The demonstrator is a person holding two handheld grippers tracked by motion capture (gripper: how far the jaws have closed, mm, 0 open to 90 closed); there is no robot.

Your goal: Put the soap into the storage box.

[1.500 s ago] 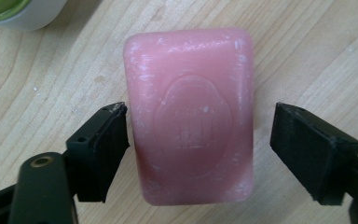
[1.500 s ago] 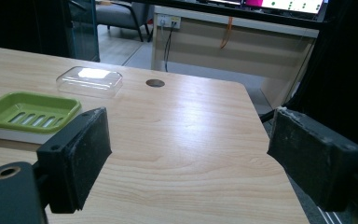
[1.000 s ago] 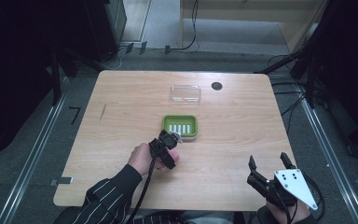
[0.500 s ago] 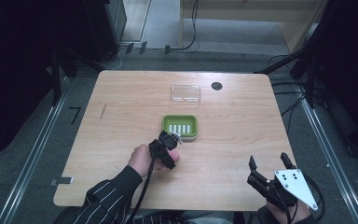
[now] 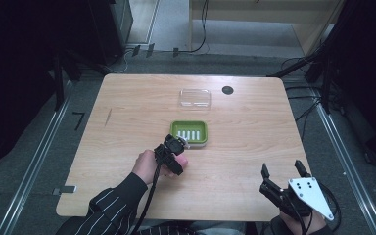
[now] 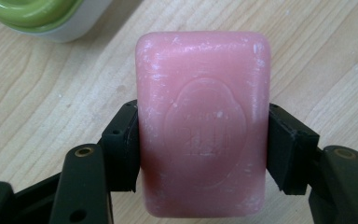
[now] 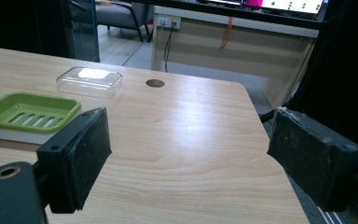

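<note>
A pink bar of soap [image 6: 203, 121] with an embossed stamp lies on the wooden table, and my left gripper [image 6: 203, 154] is shut on it, one black pad pressed against each long side. In the high view the left gripper [image 5: 174, 150] sits just in front of the green soap dish [image 5: 190, 132], tilted down at the table. A corner of the dish [image 6: 32, 14] shows beyond the soap. My right gripper [image 5: 282, 172] rests near the table's front right edge, open, with nothing between its pads [image 7: 81, 149].
A clear plastic lid [image 5: 195, 98] lies behind the dish, next to a round cable hole [image 5: 227, 90]. From the right gripper view the dish [image 7: 28, 114] and lid [image 7: 89, 80] sit far to the left. Bare table [image 5: 254, 142] spreads right of the dish.
</note>
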